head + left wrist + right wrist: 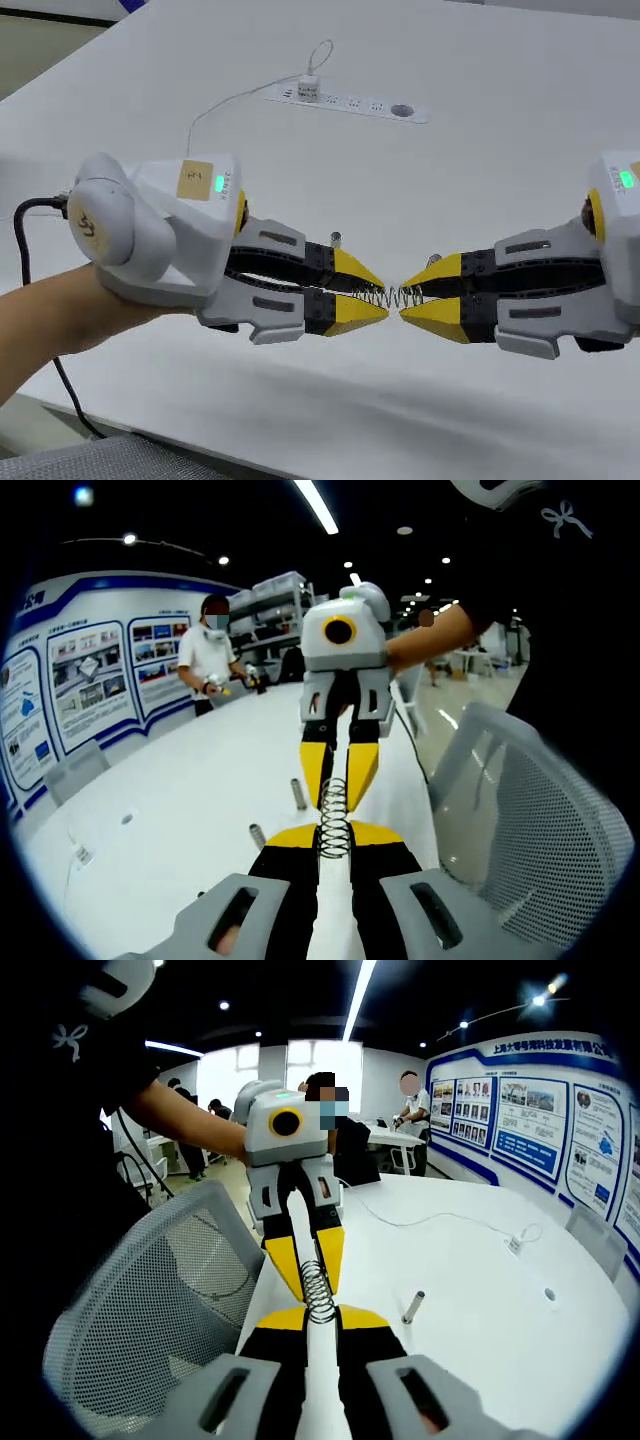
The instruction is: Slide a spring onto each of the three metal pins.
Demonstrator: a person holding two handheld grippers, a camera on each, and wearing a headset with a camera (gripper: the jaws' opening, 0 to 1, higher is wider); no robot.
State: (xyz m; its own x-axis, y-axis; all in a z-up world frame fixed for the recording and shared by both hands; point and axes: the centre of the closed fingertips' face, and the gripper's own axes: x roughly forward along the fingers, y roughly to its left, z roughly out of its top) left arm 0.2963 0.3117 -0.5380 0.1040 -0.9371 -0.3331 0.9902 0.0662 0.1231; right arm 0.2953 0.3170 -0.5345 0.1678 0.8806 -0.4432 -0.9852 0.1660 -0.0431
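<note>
The spring (395,296) is held level in the air above the white table (480,180) and spans the small gap between the two grippers, which face each other tip to tip. It is a thin, bare-metal coil with open turns. The left gripper (384,297) has its yellow-tipped jaws narrowed onto one end, and the right gripper (404,299) clamps the other end. Behind the grippers, a pin (336,240) and a second pin (433,262) stand upright on the table.
</note>
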